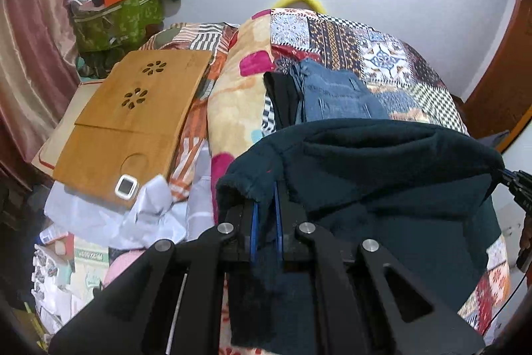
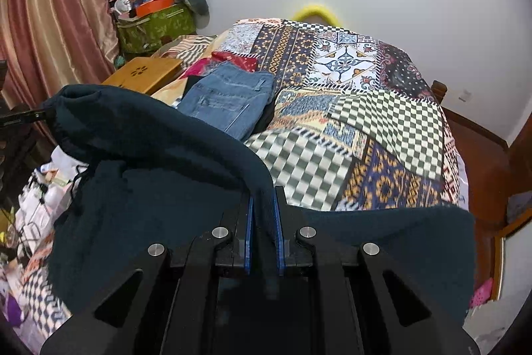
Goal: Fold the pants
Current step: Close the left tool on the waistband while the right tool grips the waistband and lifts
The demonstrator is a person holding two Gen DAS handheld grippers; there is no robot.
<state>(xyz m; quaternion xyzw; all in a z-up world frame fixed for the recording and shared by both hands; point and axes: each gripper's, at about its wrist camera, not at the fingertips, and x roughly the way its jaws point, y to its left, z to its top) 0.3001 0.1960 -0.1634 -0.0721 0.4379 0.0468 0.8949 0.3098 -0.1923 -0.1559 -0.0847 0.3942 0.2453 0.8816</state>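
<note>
While lifted over bed (image 2: 365, 108) | left claw (image 1: 266, 205), right claw (image 2: 264, 208) both clamped on dark pants (image 2: 159, 155)

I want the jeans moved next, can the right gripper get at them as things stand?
Probably not yet: the right gripper is shut on the dark pants, as is the left gripper. The jeans lie uncovered on the bed beyond.

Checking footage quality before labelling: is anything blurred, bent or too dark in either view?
Left wrist: the dark pants are nearly textureless, and walls bow with fisheye. Right wrist: the checked bedspread smears near the right gripper; corners are vignetted black.
</note>
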